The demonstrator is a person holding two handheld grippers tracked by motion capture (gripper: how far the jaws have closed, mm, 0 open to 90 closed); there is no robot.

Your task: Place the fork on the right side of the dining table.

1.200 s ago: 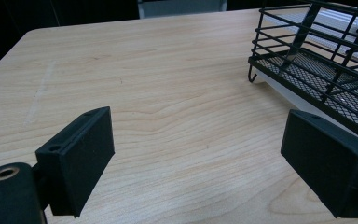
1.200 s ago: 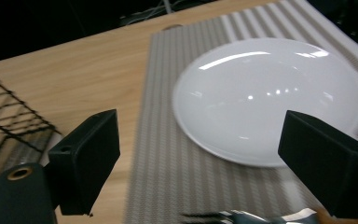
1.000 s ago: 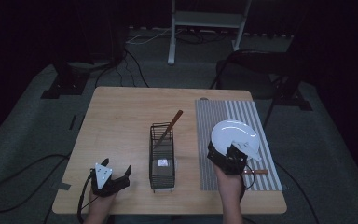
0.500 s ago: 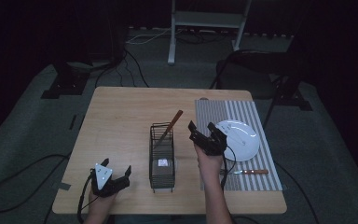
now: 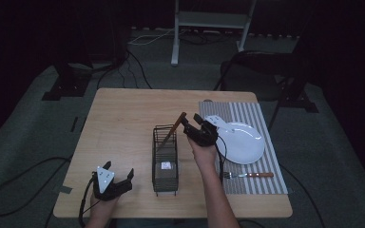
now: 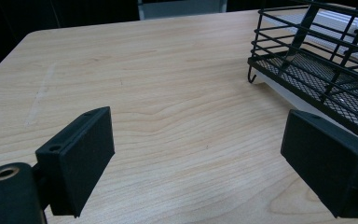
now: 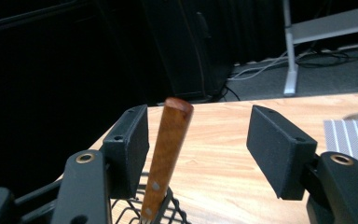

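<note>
As seen from above, the right gripper reaches the wooden-handled utensil leaning at the wire caddy's 12 o'clock end; the left gripper rests at 7 o'clock. Its own view shows jaws wide, empty. Right view: open jaws bracket the handle; centre it before closing.

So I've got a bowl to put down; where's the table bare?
Free: the whole left half of the table, from the far edge down to the left gripper, bordered by the basket. Also the near strip between basket and mat. Crowded: the mat, with plate and fork, and around the right gripper.
</note>
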